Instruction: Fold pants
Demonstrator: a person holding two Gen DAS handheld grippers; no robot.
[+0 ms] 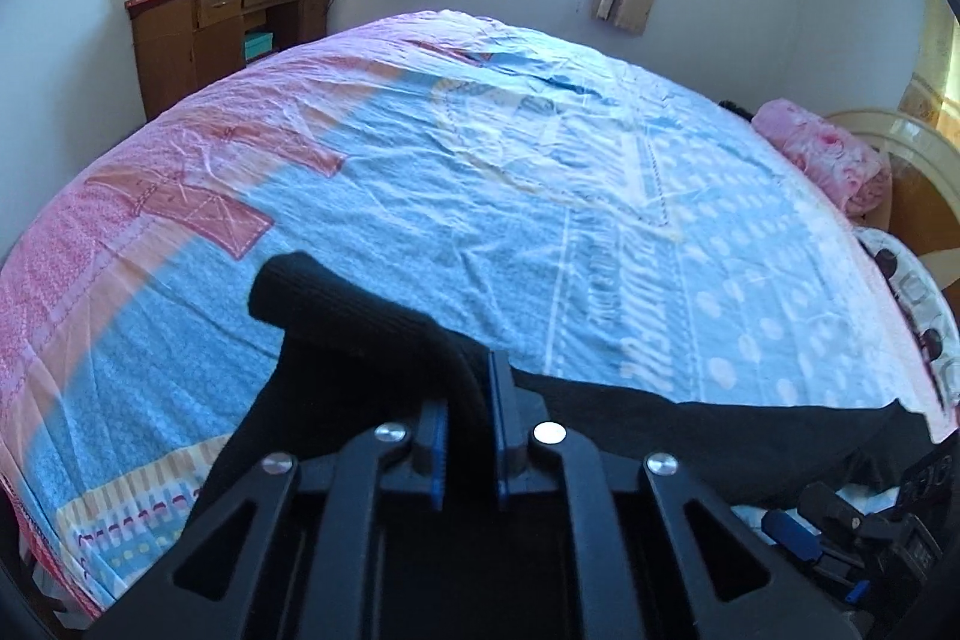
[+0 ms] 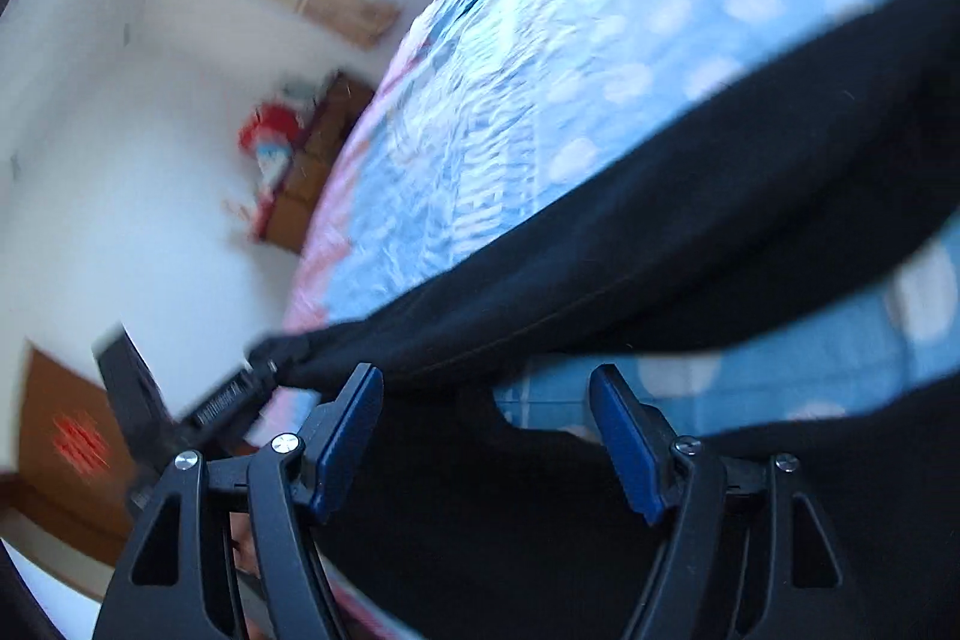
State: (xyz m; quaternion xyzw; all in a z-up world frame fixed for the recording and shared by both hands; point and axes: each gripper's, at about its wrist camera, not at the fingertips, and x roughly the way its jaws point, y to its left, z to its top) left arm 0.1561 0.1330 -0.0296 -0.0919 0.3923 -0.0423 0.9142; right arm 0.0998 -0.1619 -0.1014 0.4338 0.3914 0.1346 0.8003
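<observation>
The right wrist view is smeared by blur, so the cabinet (image 2: pixel 312 160) and its red clutter cannot be made out, while the black pants (image 1: pixel 690 436) run out of frame and under the left gripper (image 1: pixel 468 430).

The black knit fabric pants (image 1: pixel 372 358) lie at the near edge of the bed, partly lifted off it. One ribbed end stands raised and bunched, folded over itself. From there a long dark band of the garment stretches toward the right along the bed edge. In the right wrist view the cloth (image 2: pixel 630 256) hangs taut as a diagonal strip above the bedding.
</observation>
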